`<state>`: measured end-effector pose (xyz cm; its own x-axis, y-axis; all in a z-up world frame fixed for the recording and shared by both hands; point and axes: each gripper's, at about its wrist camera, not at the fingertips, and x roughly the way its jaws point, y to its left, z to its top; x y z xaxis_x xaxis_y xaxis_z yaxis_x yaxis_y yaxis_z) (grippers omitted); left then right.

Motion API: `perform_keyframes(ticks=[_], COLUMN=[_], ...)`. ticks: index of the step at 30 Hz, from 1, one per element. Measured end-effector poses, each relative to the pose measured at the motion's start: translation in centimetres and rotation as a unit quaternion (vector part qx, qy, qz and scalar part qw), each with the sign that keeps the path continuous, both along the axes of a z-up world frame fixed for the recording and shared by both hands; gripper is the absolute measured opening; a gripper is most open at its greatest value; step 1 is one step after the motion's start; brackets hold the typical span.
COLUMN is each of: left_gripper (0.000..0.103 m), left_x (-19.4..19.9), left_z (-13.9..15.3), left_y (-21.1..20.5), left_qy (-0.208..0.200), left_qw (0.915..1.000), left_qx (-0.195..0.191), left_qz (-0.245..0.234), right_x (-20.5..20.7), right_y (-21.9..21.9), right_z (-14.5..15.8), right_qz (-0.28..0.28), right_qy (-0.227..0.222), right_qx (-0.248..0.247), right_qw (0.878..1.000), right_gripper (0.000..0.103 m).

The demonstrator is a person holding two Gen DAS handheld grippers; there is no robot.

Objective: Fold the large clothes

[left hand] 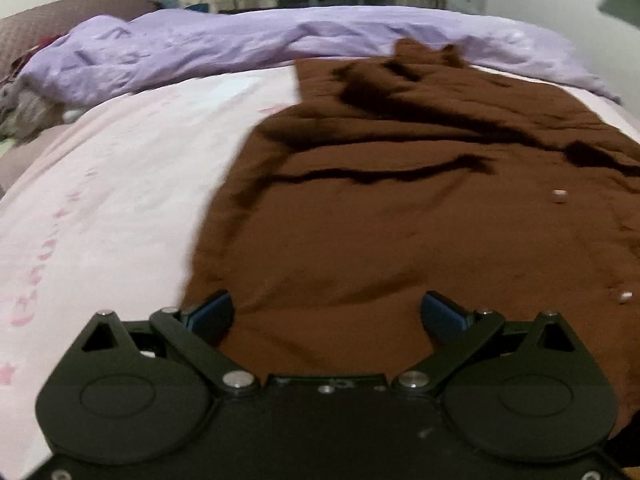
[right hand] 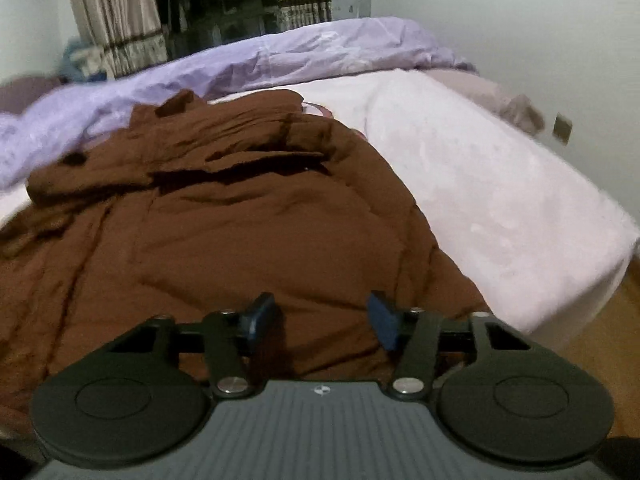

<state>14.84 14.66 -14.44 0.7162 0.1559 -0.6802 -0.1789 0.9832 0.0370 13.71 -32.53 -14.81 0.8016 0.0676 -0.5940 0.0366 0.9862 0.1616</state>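
Both hand-held grippers, left (left hand: pixel 326 312) and right (right hand: pixel 320 320), are hovering open and empty over the near hem of the brown coat (left hand: pixel 400 208) lying on the bed (left hand: pixel 120 168), needing to grip it and fold.

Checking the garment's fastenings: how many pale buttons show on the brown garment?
2 in the left wrist view: one button mid-right on the brown garment, one button lower, near the right edge. Folds may hide others.

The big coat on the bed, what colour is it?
The coat is plain dark brown, clearest in the right wrist view.
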Motion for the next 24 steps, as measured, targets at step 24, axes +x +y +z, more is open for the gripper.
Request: perform_keyframes(ticks=[24], left_gripper=[0.103], left_x=[-1.1], left_z=[-0.1], left_y=[-10.7], left_qy=[-0.003], left_qw=[0.9963], left_qx=[0.013], left_qz=[-0.085], right_x=[-2.0], right_y=[15.3], right_z=[1.9], right_qz=[0.136], right_qy=[-0.029], right_qx=[-0.066], right_qw=[0.988], right_gripper=[0.077])
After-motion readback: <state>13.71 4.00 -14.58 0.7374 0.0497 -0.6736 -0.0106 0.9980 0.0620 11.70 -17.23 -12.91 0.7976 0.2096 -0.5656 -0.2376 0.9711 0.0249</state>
